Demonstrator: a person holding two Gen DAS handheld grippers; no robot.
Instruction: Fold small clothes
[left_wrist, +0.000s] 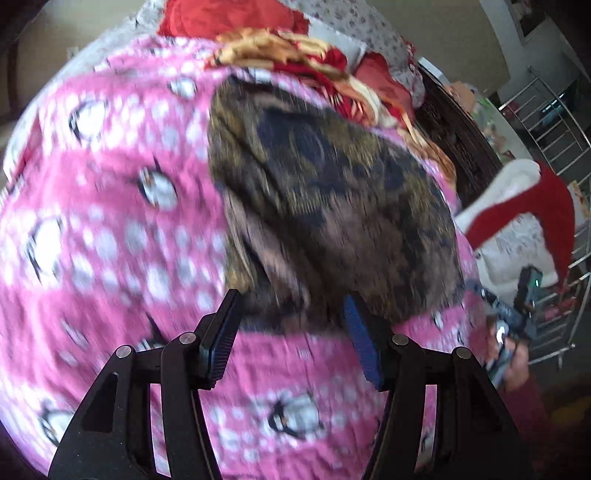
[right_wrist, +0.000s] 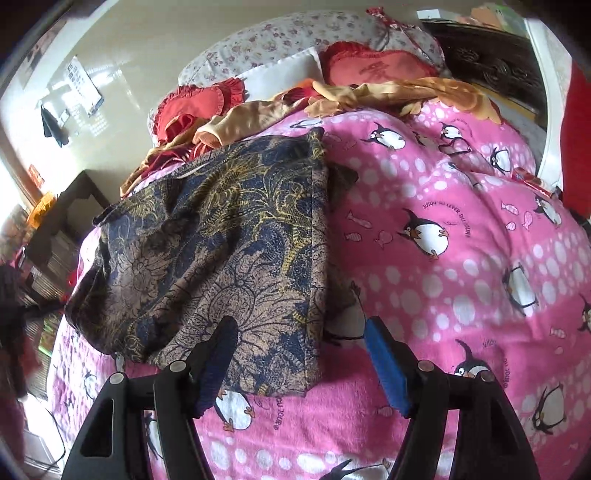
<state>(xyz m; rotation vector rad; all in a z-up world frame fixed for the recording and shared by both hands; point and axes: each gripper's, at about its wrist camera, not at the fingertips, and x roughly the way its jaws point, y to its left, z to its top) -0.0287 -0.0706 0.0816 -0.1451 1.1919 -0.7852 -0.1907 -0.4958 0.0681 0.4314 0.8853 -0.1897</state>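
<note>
Both the left tongs (left_wrist: 291, 332) and right tongs (right_wrist: 303, 354) stand apart over the floral-print garment (right_wrist: 221, 251) on the penguin-print bedspread (right_wrist: 461, 229).

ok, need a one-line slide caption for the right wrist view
Open right gripper poised over the near edge of a dark floral garment lying on a pink penguin blanket.

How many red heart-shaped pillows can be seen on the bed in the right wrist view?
2. One red heart pillow lies left, behind the patterned garment; the other red heart pillow lies further right, near the headboard. More may be hidden under the bedding.
</note>
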